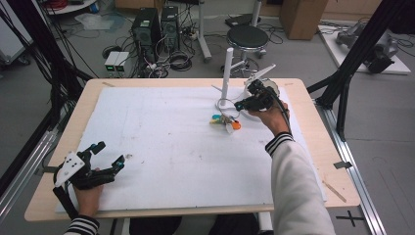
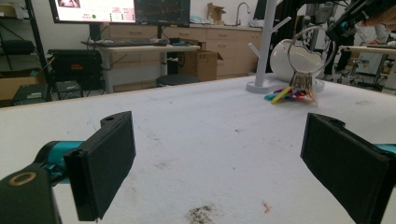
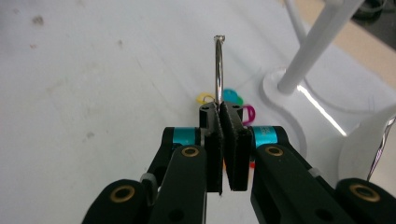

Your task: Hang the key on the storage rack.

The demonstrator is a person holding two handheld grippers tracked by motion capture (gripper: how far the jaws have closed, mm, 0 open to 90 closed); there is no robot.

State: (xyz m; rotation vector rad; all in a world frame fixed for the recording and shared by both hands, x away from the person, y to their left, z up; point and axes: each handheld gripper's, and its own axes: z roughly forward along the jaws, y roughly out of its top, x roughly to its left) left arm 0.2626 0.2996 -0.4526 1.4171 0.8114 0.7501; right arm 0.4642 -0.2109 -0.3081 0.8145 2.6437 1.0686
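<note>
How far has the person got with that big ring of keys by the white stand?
Done: the right gripper is shut on the key ring. In hand: the ring stands upright while the coloured key tags look to rest on the mat. Left, probably: hanging it on the white peg stand. The left gripper waits open.

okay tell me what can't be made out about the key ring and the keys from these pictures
- Right gripper view: the right hand-held gripper is shut on the key ring; its pads hide the ring's lower part and most of the keys.
- High view: the keys are too small to count.
- Left gripper view: whether the keys touch the table is unclear.
</note>
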